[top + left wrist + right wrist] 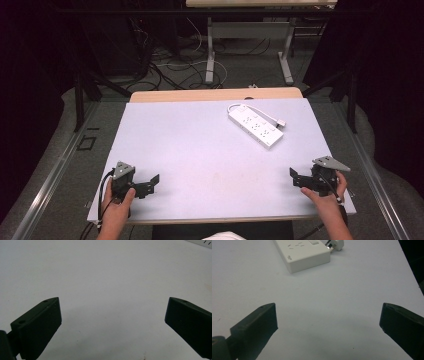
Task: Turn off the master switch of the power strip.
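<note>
A white power strip (255,125) lies at the far right of the white table (200,150), its white cord and plug (281,121) curled beside it. In the right gripper view the power strip (303,253) lies ahead with the plug (336,244) at its end. My left gripper (154,183) rests near the front left edge, held by a hand, jaws wide apart over bare table. My right gripper (295,176) sits near the front right edge, also held by a hand, jaws wide with nothing between them. Both grippers (112,315) (328,318) stand well short of the strip.
Beyond the table's wooden far edge (215,94) the floor holds loose cables (170,70) and the legs of another table (210,50). Dark curtains and black frame posts (79,95) flank both sides. A metal rail (55,175) runs along the left.
</note>
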Motion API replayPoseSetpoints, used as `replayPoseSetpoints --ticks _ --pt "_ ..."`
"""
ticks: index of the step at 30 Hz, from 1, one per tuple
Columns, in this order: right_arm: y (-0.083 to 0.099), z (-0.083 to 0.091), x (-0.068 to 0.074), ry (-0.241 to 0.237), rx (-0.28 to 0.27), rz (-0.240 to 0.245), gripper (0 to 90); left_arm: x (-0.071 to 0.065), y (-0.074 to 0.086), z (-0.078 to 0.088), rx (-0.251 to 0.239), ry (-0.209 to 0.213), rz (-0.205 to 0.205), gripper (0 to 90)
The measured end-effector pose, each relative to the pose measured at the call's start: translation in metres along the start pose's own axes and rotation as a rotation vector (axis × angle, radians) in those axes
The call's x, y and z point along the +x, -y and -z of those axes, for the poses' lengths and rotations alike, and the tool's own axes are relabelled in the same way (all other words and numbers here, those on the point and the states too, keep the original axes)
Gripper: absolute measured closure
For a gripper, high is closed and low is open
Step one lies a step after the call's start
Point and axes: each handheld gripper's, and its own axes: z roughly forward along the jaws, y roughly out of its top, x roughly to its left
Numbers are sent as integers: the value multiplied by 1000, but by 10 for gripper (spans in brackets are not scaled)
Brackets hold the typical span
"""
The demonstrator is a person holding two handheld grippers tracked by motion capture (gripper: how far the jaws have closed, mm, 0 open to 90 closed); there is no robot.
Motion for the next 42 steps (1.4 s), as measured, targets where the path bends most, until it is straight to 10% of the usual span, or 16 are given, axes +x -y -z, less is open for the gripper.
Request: replayPoseSetpoints --ticks 12,42 --pt "-2 2 2 -7 -11 34 10 -8 1 0 -6 -17 -71 6" --pt "-43 -15 26 -80 9 80 104 1 6 6 -36 -39 -3 5"
